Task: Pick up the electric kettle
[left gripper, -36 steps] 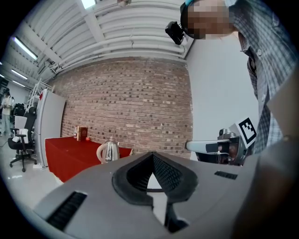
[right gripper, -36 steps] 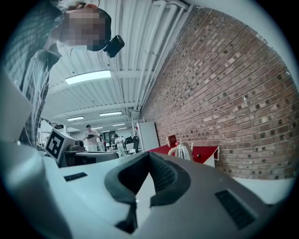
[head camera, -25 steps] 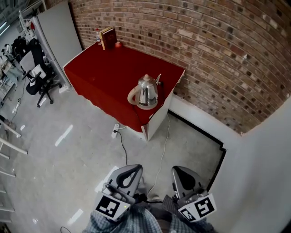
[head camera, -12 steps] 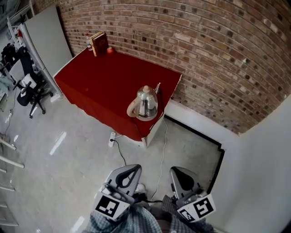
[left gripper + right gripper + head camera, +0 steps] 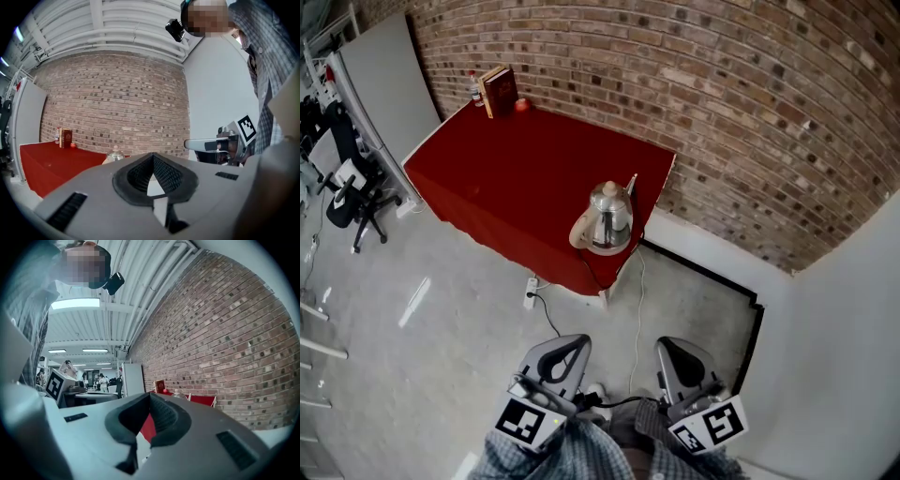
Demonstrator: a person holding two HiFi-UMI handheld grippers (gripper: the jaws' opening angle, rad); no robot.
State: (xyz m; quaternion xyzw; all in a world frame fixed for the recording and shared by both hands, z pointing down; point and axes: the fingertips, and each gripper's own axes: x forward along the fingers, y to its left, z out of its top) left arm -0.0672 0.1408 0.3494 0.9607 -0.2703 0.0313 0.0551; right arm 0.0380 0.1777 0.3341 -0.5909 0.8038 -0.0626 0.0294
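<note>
The electric kettle (image 5: 607, 218) is seen standing upright on the red-covered table (image 5: 506, 178), near the table's corner closest to the person and just beside the brick wall (image 5: 750, 112); its pale handle is turned toward the floor side. At the far end of the table a book (image 5: 499, 91) is stood upright against the wall, with a small red object (image 5: 522, 105) beside it. A cable (image 5: 551, 314) is laid across the floor (image 5: 441, 356) below the table. The left hand-held gripper (image 5: 569, 343) and the right hand-held gripper (image 5: 671, 347) are held side by side low in the head view, well apart from the kettle. Both sets of jaws are pressed together, and nothing is held between them.
</note>
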